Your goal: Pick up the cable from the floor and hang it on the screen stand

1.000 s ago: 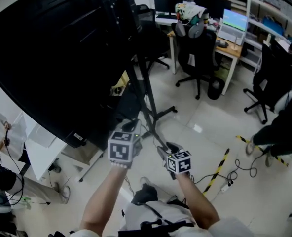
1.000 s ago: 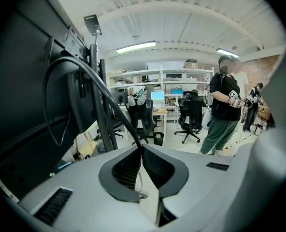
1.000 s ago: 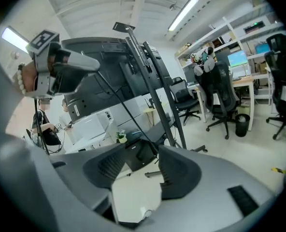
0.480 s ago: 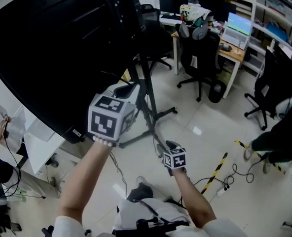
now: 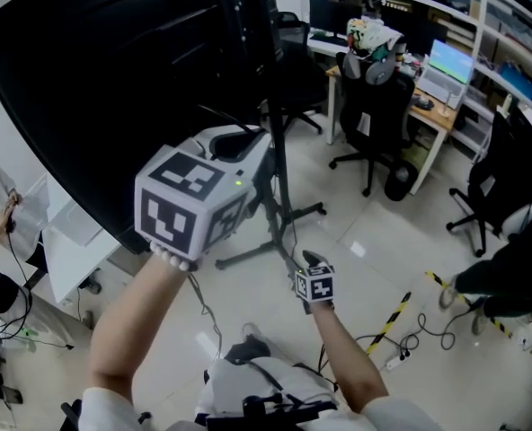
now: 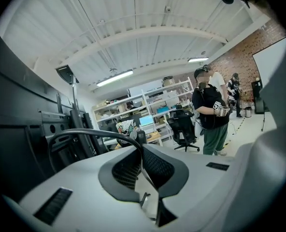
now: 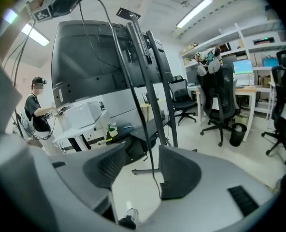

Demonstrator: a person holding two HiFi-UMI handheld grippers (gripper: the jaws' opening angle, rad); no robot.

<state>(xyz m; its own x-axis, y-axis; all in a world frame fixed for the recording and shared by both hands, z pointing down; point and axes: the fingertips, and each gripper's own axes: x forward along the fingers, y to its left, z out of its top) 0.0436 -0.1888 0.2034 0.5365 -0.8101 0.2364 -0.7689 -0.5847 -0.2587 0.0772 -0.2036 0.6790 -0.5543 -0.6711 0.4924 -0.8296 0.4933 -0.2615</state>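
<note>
Within the last second the left tongs (image 6: 142, 151) have been lifted from waist height up beside the stand (image 5: 279, 178). The cable (image 6: 87, 131) has thus been carried well clear of the floor (image 5: 374, 241), near hanging height. It is pinched in the nearly closed left tongs, with the forearm raised steeply. The right tongs (image 7: 148, 163) are held low and spread, and the cable runs loosely between them.

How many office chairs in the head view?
3 office chairs: one behind the screen stand, one just right of it mid-frame, one at the right edge. The screen may hide more.
</note>
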